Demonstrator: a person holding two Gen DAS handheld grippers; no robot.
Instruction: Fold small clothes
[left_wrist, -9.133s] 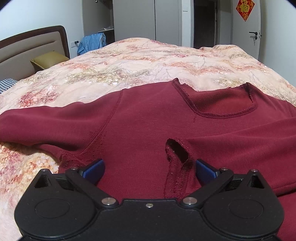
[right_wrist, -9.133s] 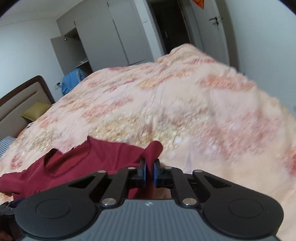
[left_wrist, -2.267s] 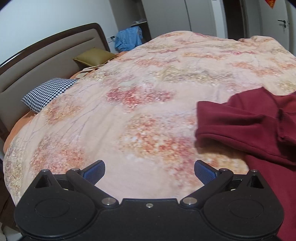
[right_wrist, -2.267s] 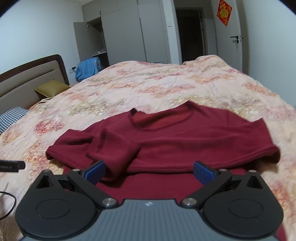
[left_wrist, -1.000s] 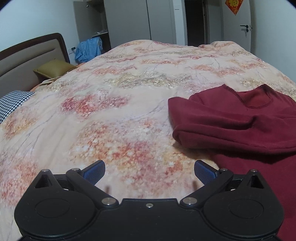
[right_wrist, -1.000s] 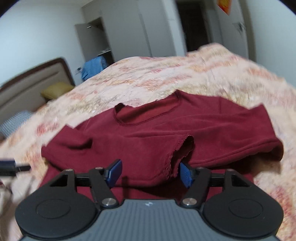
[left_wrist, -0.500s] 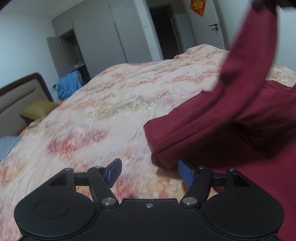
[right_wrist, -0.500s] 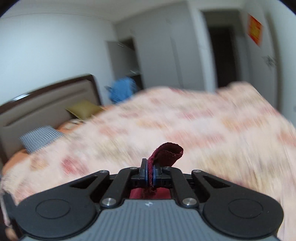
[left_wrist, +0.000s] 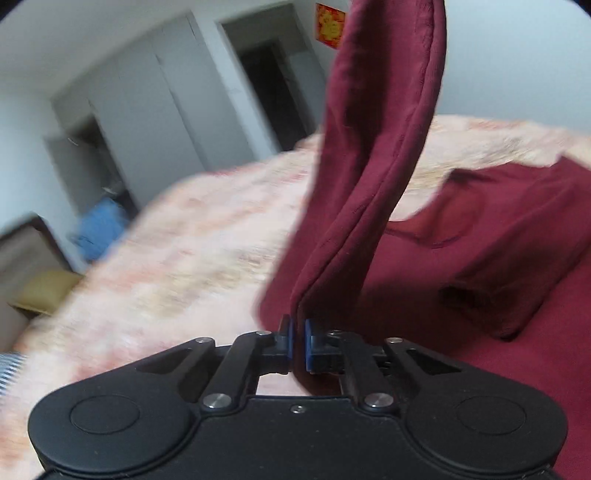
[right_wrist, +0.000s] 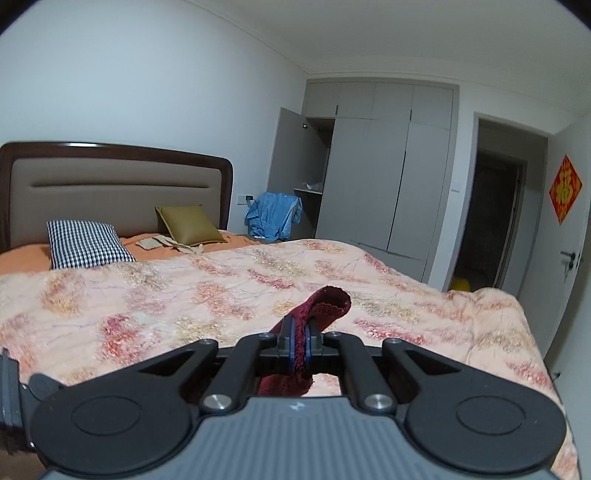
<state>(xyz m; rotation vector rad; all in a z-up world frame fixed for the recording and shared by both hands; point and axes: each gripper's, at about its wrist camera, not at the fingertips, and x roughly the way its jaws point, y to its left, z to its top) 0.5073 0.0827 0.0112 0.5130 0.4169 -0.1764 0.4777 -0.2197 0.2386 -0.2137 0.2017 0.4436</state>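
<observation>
Both grippers clamp a maroon sweater (left_wrist: 509, 258) lying on the floral bedspread (right_wrist: 221, 295): the left gripper (left_wrist: 297, 341) pinches a fold at lower centre, the right gripper (right_wrist: 299, 347) grips the cuff, stretching the sleeve (left_wrist: 373, 155) up the frame, apparently to fold it across the body.

Raised maroon sleeve (left_wrist: 373, 155) blocks ahead of left tongs (left_wrist: 297, 341); bedspread (left_wrist: 177, 266) leftward lies bare — open.

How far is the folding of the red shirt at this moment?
Early. Done: one sleeve lies folded across the shirt on the bed. In hand: the left gripper and right gripper are each shut on the other sleeve, lifted between them. Left: lay that sleeve over, then fold the body.
</observation>
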